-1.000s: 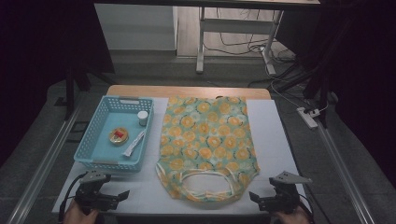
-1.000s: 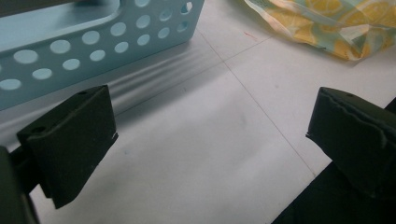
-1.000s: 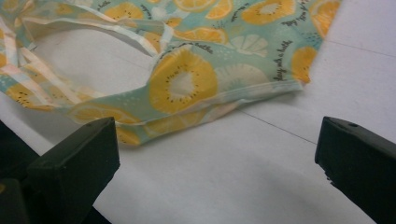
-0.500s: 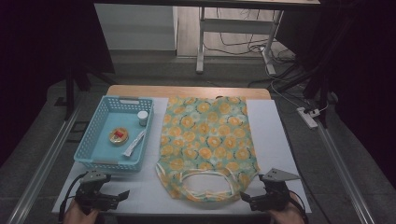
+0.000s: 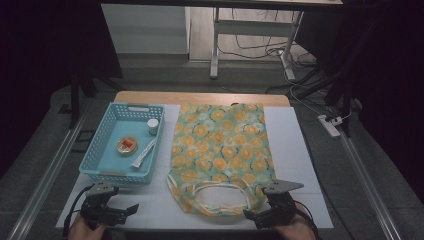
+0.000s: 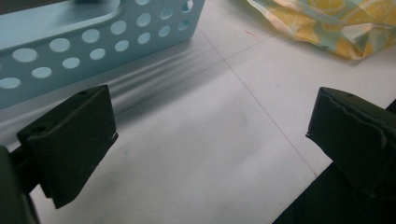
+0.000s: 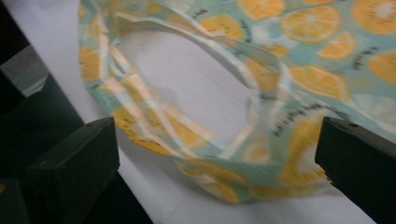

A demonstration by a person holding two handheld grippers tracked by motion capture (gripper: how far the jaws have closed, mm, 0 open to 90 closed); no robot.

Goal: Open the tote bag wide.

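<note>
We see the bag (image 5: 220, 155) lying flat on the white mat (image 5: 295, 145), roughly in the middle of the table, its orange-slice print facing up and its handles (image 5: 220, 192) toward the near edge. In the right gripper view the handle loop (image 7: 187, 93) lies on the mat, framing a bare white patch, with the rest of the bag spreading up and to the right.

Our right gripper (image 5: 257, 218) sits at the near edge, just beside the bag's near right corner; we cannot tell from above whether it touches the fabric. Its jaws stand wide apart with nothing between them, the handle end of the bag lying ahead of them.

Our left gripper (image 5: 125, 211) rests well apart from the bag, near the mat's near left corner, just in front of the basket (image 5: 97, 155). Its jaws are also spread wide and hold nothing; bare mat lies between them, with the basket's perforated wall (image 6: 102, 42) ahead and a corner of the bag at the upper right.

In the basket lie a small white jar (image 5: 152, 126), a round tin (image 5: 126, 145) with a red centre, and a white tube (image 5: 143, 153).
</note>
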